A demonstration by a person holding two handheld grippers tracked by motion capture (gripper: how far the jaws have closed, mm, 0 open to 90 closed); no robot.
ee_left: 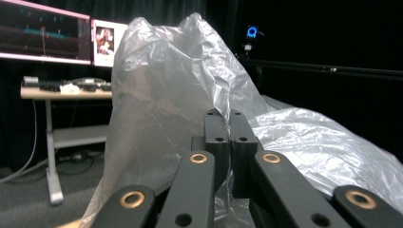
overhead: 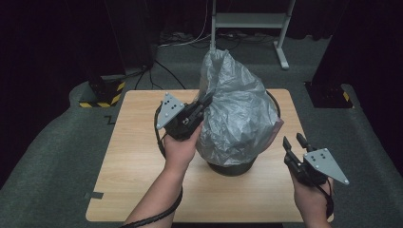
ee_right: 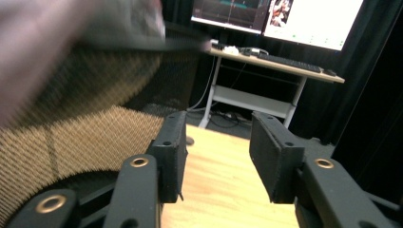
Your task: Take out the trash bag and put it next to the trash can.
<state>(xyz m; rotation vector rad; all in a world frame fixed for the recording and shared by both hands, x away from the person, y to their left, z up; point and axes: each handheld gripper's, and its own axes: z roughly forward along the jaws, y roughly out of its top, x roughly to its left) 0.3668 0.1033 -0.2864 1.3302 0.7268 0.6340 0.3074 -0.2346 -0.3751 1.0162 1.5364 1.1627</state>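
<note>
- While the left gripper (overhead: pixel 203 102) pinches a fold of the translucent grey plastic bag (overhead: pixel 237 114), its jaws stand closed on the film, as the left gripper view confirms (ee_left: pixel 229 124).
- The bag sits over a black mesh wastebasket (overhead: pixel 231 167) at the centre of the light wooden table (overhead: pixel 138 156); the basket's base shows below the bag's lower edge.
- The bag stands up in a loose peak above the basket and drapes down its sides, which suggests the lining is only partly done.
- The right gripper (overhead: pixel 295 146) hovers just beside the basket's right flank, apart from the bag, with its jaws set wide and holding nothing.
- In the right gripper view the mesh wall (ee_right: pixel 71 142) lies close on the left, blurred.
- Judged remaining work: pull the bag's edge down evenly around the rim and press the loose film inside.
- A desk with monitors (ee_left: pixel 57 33) stands behind the table.
</note>
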